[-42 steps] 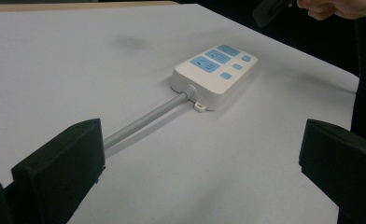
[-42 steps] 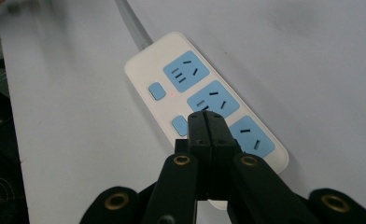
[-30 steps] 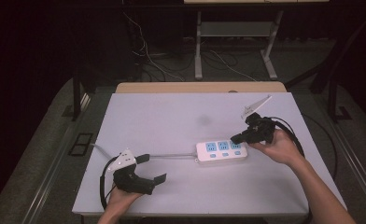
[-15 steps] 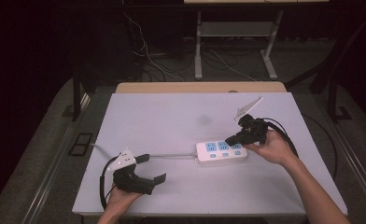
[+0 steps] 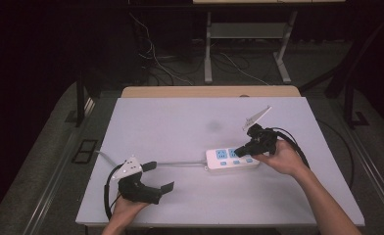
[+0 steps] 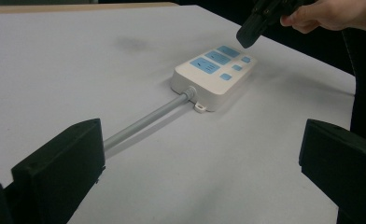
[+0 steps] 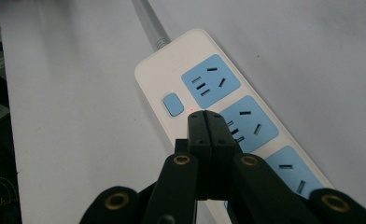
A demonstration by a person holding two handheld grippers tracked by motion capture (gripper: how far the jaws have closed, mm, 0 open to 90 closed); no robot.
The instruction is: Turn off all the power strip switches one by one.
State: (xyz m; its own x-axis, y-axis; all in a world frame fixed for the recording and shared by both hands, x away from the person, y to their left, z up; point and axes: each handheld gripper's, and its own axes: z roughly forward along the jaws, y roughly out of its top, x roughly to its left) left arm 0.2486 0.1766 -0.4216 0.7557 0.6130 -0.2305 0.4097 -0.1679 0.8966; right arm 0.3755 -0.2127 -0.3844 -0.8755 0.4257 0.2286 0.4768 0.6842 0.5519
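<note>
A white power strip (image 5: 228, 158) with blue sockets and blue buttons lies right of the table's middle; its grey cable (image 5: 180, 163) runs left. My right gripper (image 5: 240, 151) is shut and tilts down over the strip's top. In the right gripper view the closed tips (image 7: 206, 122) sit just past the first blue button (image 7: 173, 103), beside the middle socket; whether they touch the strip (image 7: 172, 79) I cannot tell. My left gripper (image 5: 158, 177) rests near the front left, open with nothing between its jaws, facing the strip (image 6: 214, 74) along the cable (image 6: 144, 122).
The white table (image 5: 180, 122) has a faint dark smudge (image 5: 213, 126) behind the strip. A wooden edge (image 5: 209, 91) runs along its far side. Cables and a metal stand (image 5: 209, 44) lie on the floor beyond. Each gripper's black cable loops beside its hand.
My right gripper has edged left and lowered its shut tips over the power strip. The left gripper and the strip have stayed where they were.
</note>
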